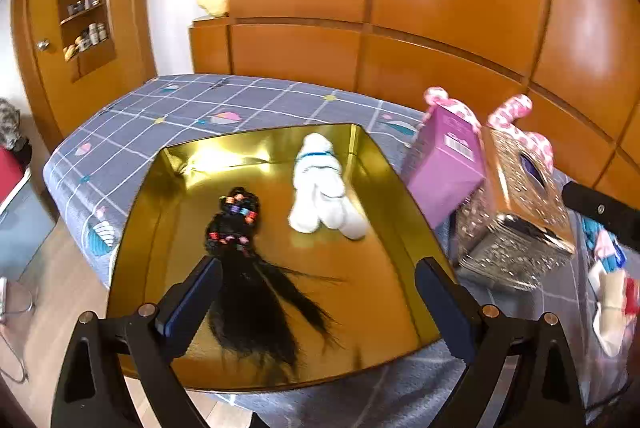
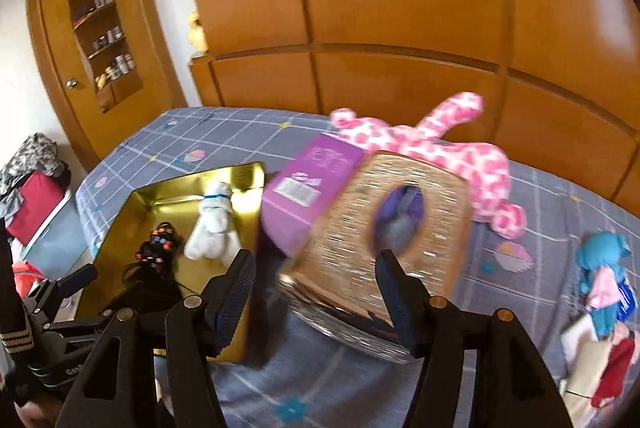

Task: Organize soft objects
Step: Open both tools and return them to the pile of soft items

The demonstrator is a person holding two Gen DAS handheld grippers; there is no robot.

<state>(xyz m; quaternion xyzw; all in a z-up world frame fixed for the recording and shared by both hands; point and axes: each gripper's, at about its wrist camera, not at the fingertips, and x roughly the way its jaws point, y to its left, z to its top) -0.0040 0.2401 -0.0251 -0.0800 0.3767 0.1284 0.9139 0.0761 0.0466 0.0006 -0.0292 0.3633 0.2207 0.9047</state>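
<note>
The right wrist view alone shows the whole pink spotted plush (image 2: pixel 436 152) lying near the bed's far edge, and a blue-haired doll (image 2: pixel 606 280) at the right edge of the bed (image 2: pixel 224 136); it also catches the left claw (image 2: pixel 74 278) and a striped sleeve cuff (image 2: pixel 14 336) at its lower left; the left wrist view shows only the plush's pink ends behind the boxes, yet gives the gold tray (image 1: pixel 396 164) in full near the bed's front left corner. In that tray a white plush dog (image 1: pixel 320 188) with a blue collar lies toward the far wall, and a black hairpiece (image 1: pixel 248 268) with coloured clips lies toward the near rim, its loose strands fanned out. Beside the tray's right rim stand a purple box (image 1: pixel 444 172) and a glittery gold tissue box (image 1: pixel 516 212), tilted. The left claw (image 1: pixel 318 292) is released, nothing pressed between its fingers; the right claw (image 2: pixel 316 284) is also released and empty, the tissue box behind it.
</note>
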